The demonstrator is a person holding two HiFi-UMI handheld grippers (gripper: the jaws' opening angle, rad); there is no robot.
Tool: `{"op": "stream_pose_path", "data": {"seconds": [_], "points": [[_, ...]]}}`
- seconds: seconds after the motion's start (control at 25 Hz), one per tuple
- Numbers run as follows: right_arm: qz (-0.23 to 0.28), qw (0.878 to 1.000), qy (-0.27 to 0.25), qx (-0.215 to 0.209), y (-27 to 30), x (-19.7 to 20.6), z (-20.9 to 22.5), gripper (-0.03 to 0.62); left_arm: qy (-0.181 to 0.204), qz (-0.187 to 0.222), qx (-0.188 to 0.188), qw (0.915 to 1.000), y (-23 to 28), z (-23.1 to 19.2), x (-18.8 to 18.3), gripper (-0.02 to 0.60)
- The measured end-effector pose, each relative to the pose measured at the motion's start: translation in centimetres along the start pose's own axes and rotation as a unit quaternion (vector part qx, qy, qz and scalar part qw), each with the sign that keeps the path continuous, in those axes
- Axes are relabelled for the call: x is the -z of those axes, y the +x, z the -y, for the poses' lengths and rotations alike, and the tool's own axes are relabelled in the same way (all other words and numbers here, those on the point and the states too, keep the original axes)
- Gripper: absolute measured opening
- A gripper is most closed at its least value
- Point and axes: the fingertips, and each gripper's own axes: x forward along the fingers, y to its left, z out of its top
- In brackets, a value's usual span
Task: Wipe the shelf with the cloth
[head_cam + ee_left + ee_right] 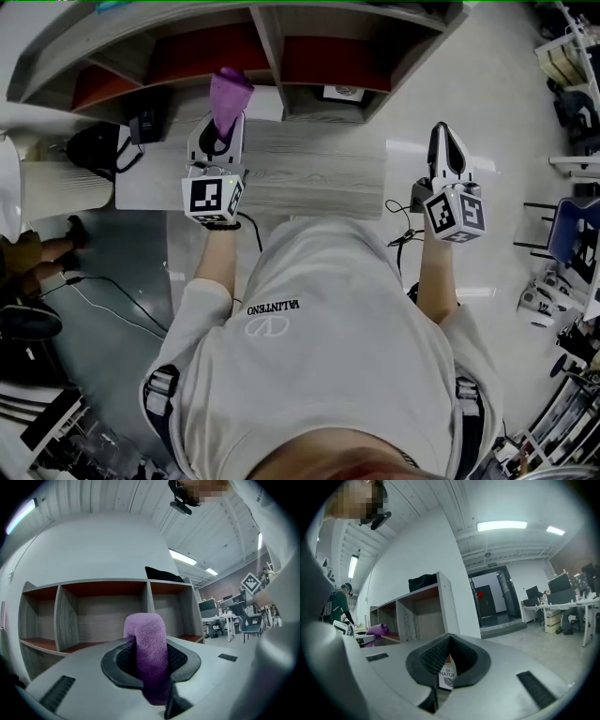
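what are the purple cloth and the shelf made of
Cloth: looks like soft microfibre terry, matte purple, going by its fuzzy looped pile.
Shelf: probably laminated board, with grey printed wood grain on the uprights and smooth reddish-brown boards inside; solid wood can't be ruled out.

The cloth [151, 648] is a nubby purple pile, matt and soft-looking. The left gripper [217, 141] has a smooth, matt grey plastic shell, and its pads [124, 660] are black with a fine cross-hatched, rubbery-looking texture (the right gripper [449, 660] looks the same). The shelf [150, 602] is matt grey wood-grain board with reddish-brown inner faces. The table [309, 173] shows pale, streaked wood grain. The floor [450, 84] is light and glossy. The shirt [328, 347] is plain pale cloth.
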Motion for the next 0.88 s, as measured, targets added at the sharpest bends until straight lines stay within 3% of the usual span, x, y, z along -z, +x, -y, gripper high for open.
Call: {"op": "stream_pose_path", "data": {"seconds": [0.28,0.88], "points": [[-0.002,1.000,0.010,-0.005,-0.13,0.11,0.02,-0.002,-0.003,-0.004,0.007,1.0000,0.23,0.50,0.46,0.097],[-0.007,1.000,-0.019,-0.006,-0.19,-0.05,-0.56,-0.002,-0.007,-0.002,0.005,1.0000,0.70,0.22,0.17,0.097]]}}
